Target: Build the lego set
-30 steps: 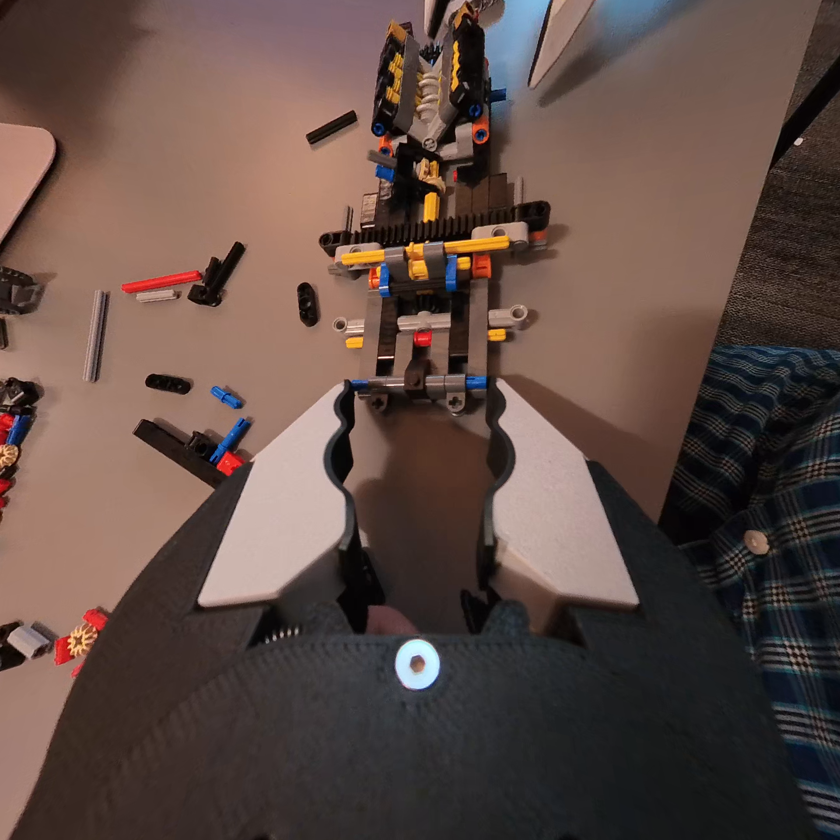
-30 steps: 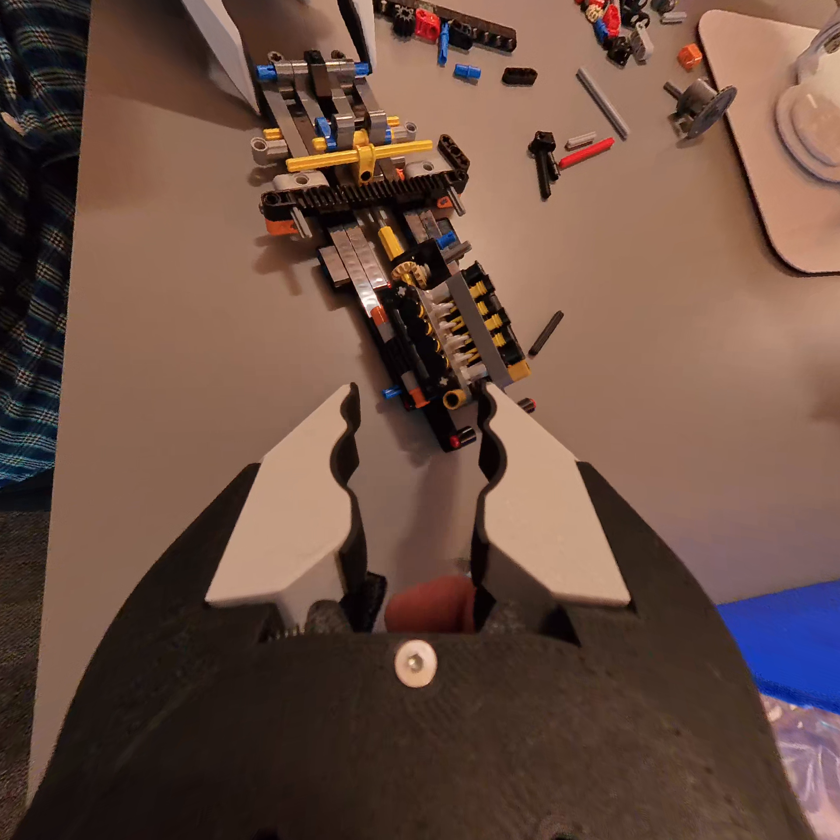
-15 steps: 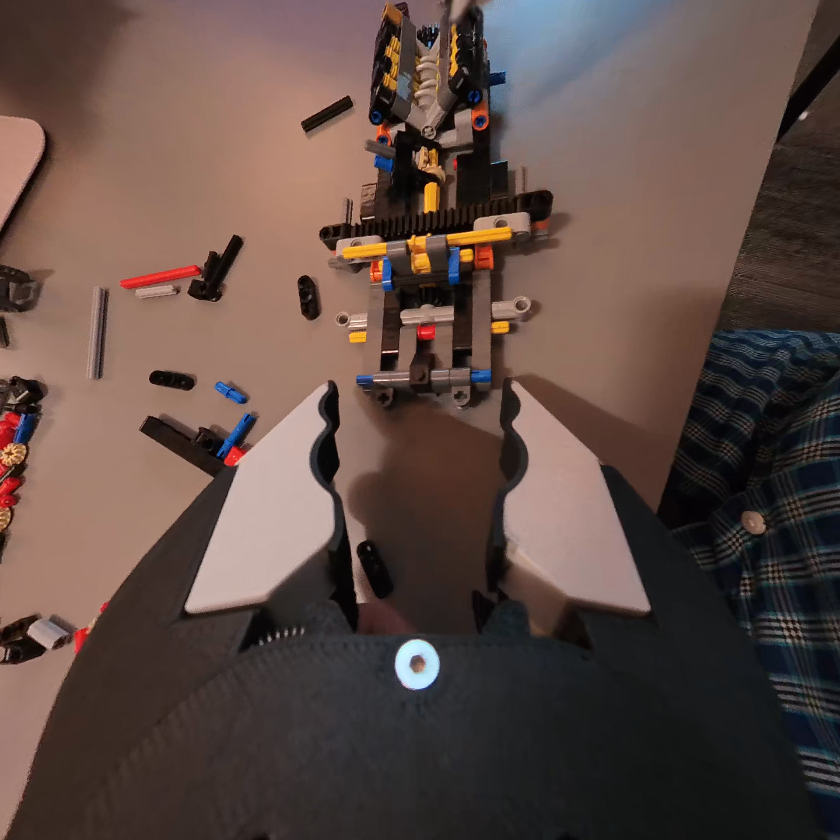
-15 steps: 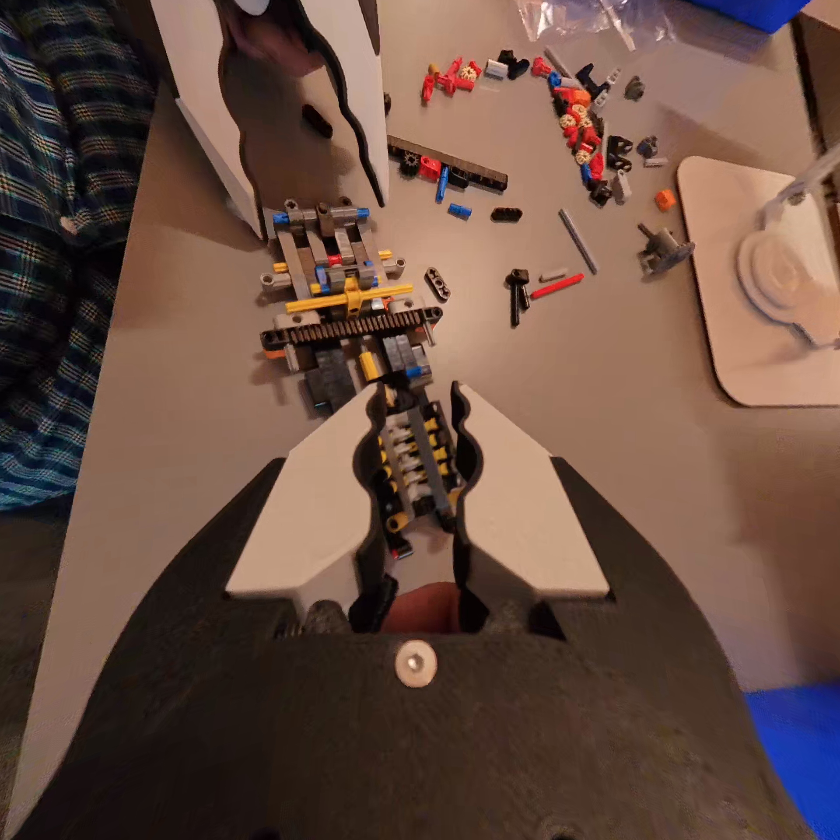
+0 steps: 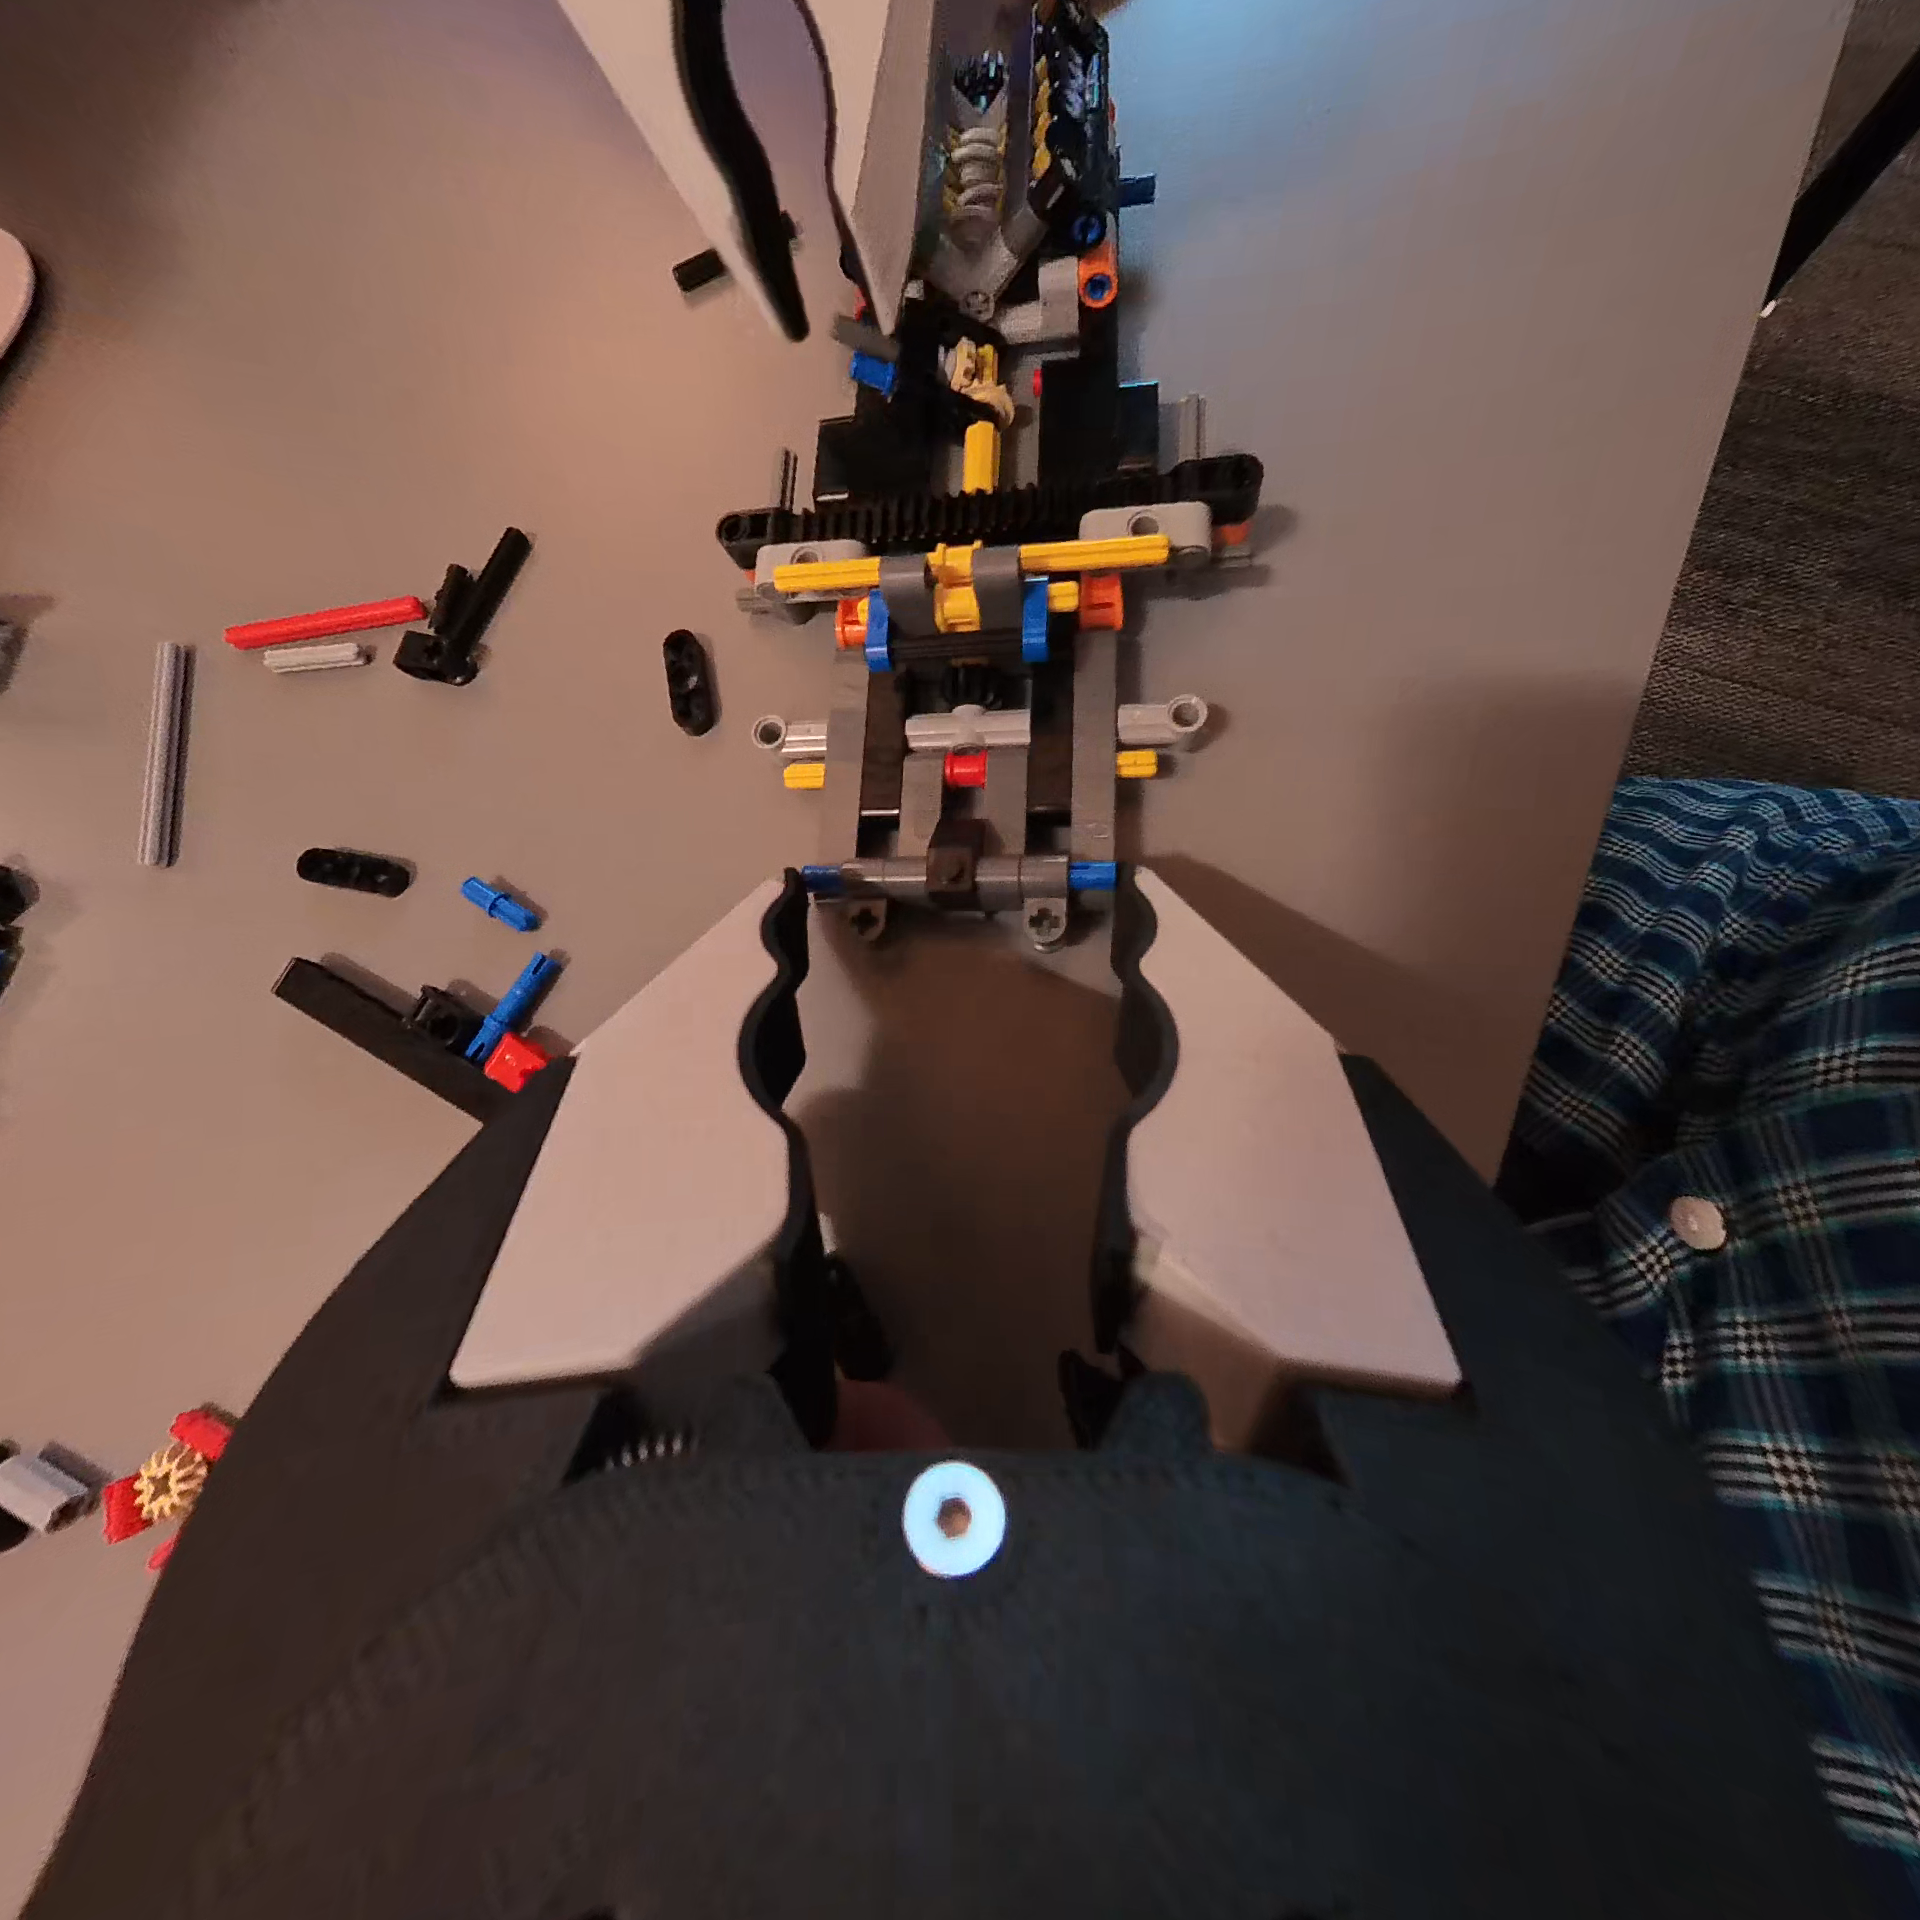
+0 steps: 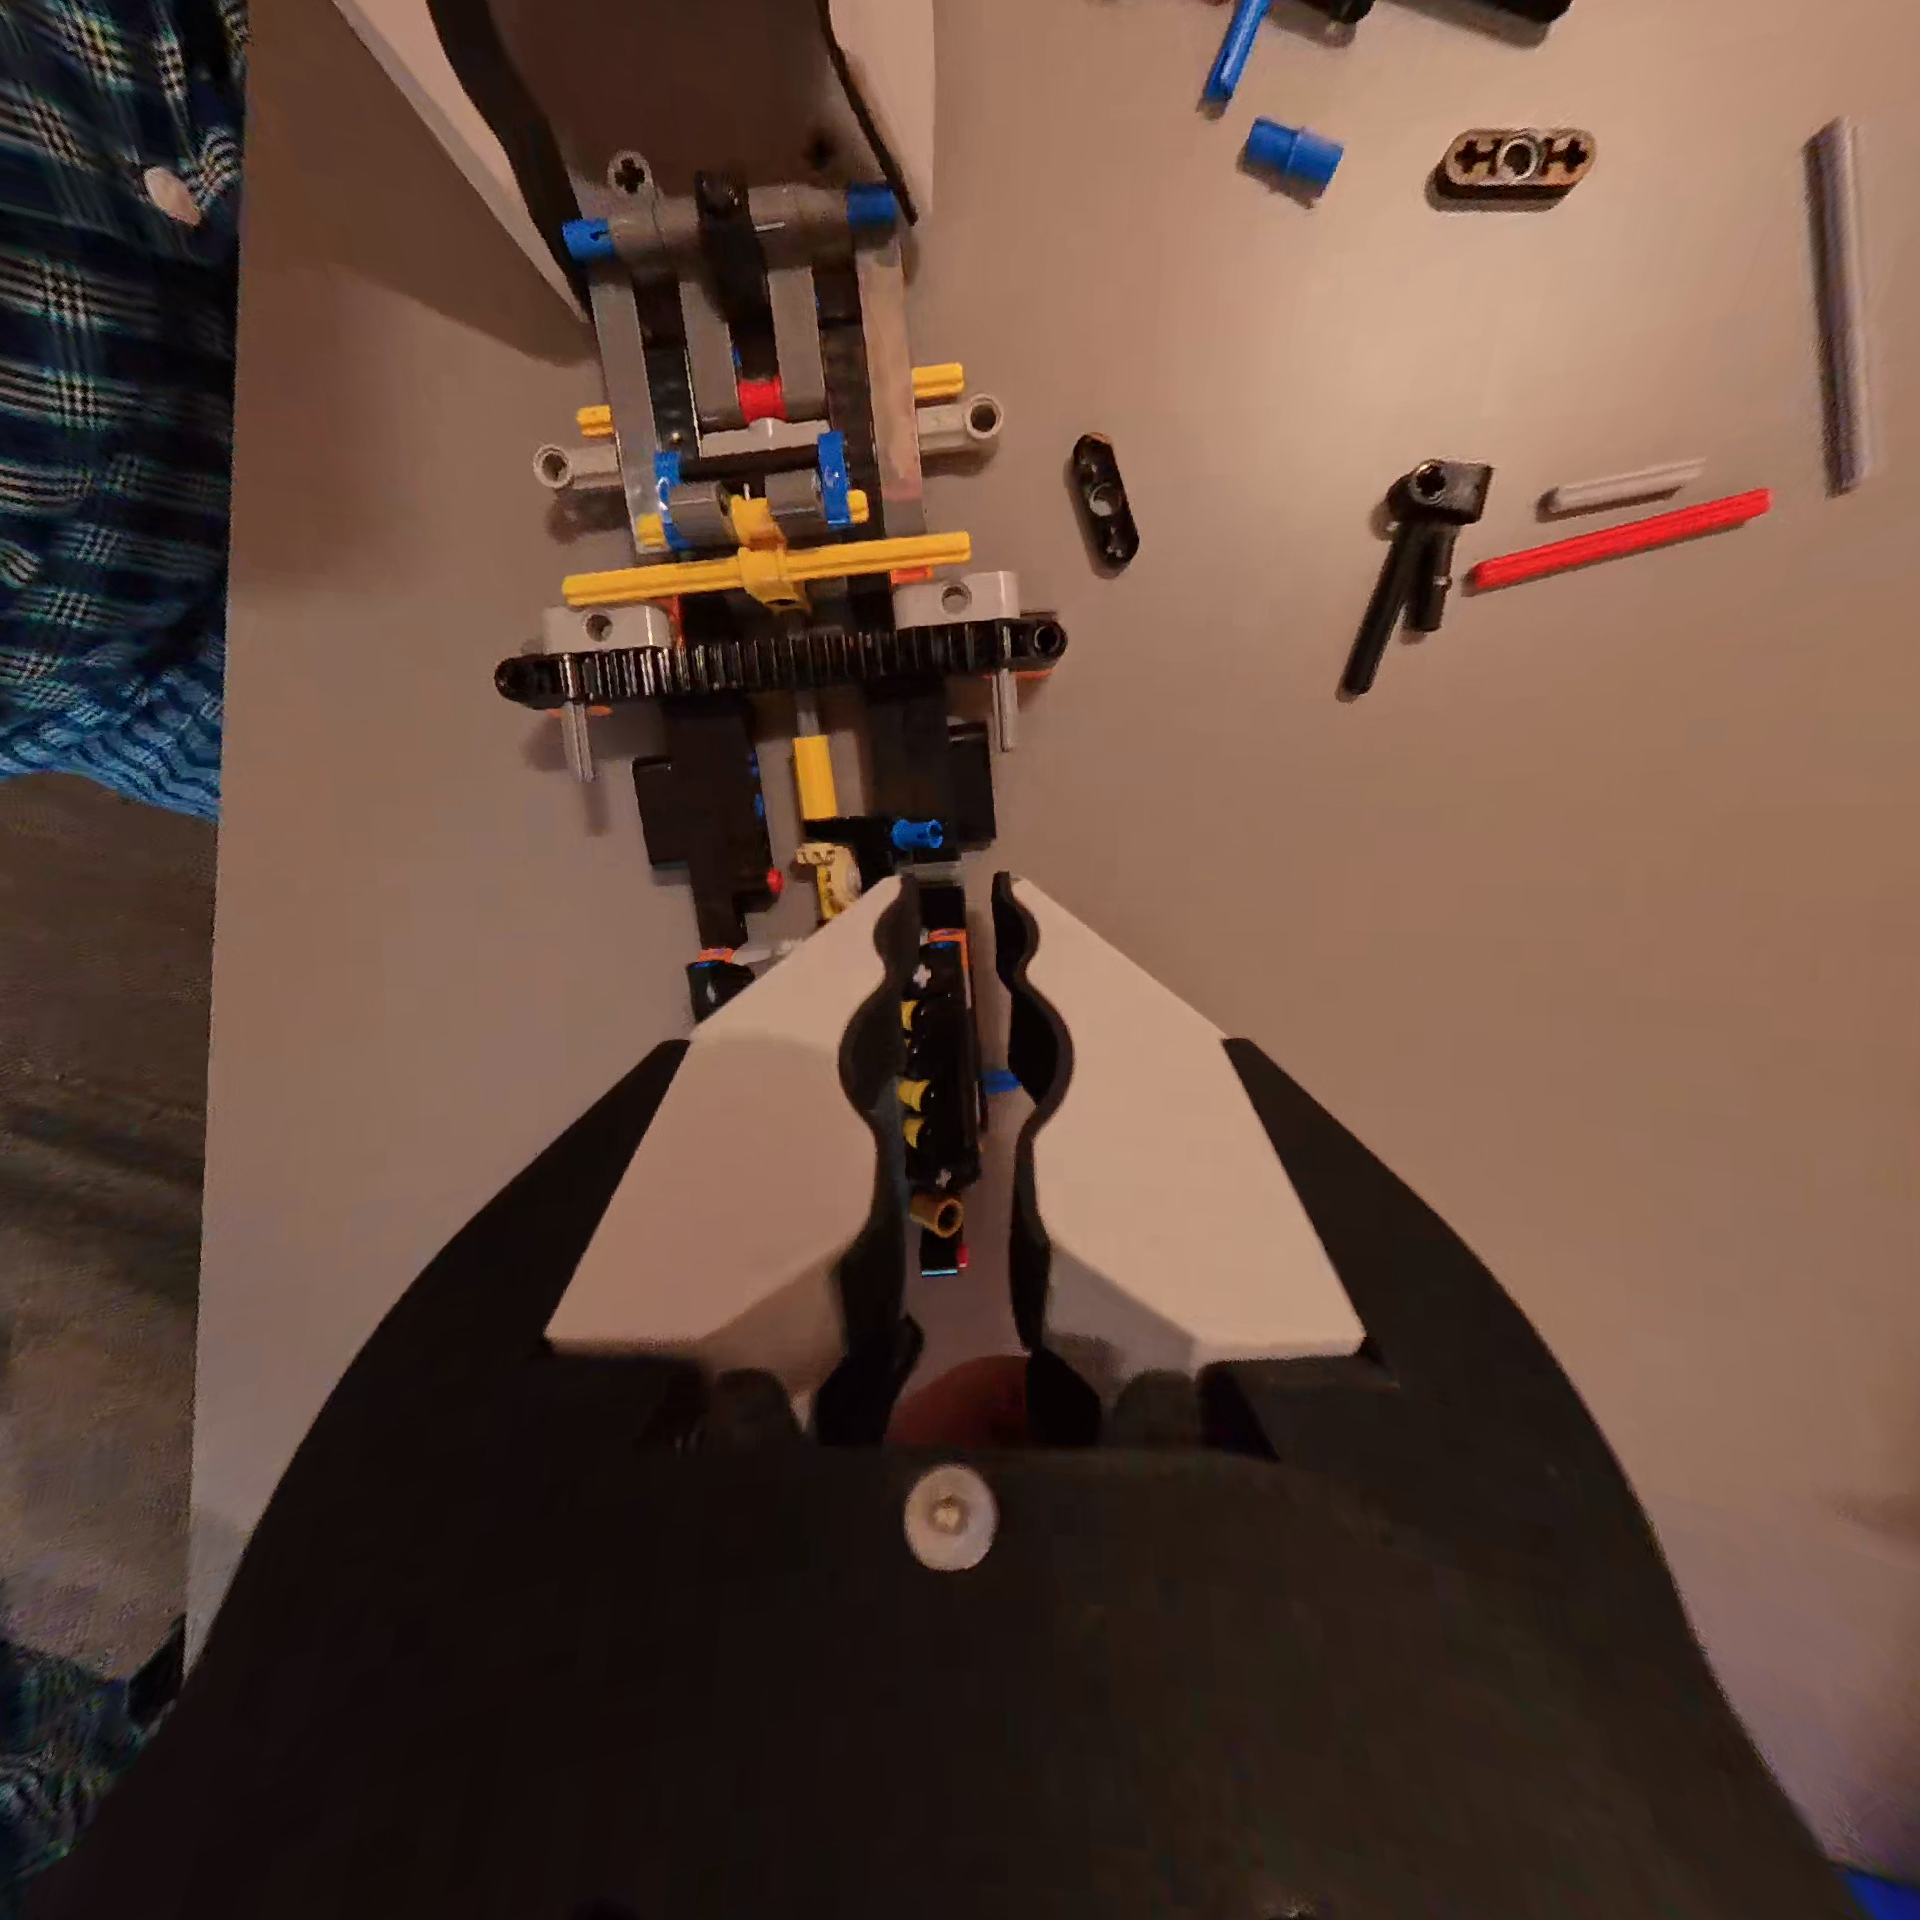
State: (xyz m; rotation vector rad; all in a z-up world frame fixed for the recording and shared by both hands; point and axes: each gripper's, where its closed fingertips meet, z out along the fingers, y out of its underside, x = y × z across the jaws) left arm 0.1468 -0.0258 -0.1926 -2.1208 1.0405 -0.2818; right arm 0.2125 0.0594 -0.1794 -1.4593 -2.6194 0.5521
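The long lego chassis (image 5: 977, 623) lies lengthwise on the grey table and also shows in the right wrist view (image 6: 779, 644). My left gripper (image 5: 961, 904) grips its near end crossbar, with the fingertips against the blue pins on both sides. Its fingers (image 6: 509, 125) show at the top of the right wrist view. My right gripper (image 6: 951, 883) is at the opposite end. Its jaws are nearly together around one black-and-yellow bank of the engine block (image 6: 935, 1060). It also shows in the left wrist view (image 5: 836, 301), partly hiding the engine (image 5: 1049, 125).
Loose parts lie beside the chassis: a red axle (image 5: 322, 621), a grey axle (image 5: 164, 753), a black liftarm (image 5: 691, 681), a blue pin (image 5: 499, 902) and a black beam (image 5: 384, 1023). The table edge (image 5: 1662, 520) and a person's plaid shirt (image 5: 1745, 1143) are on the other side. The grippers' ends are close to 12 cm from one another. Left tips and right tips are each some 15 cm from the grey axle (image 5: 164, 753).
My left gripper, wider and drawn back half a second ago, has moved in and narrowed onto the chassis end. My right gripper has advanced over the engine and closed to one bank.
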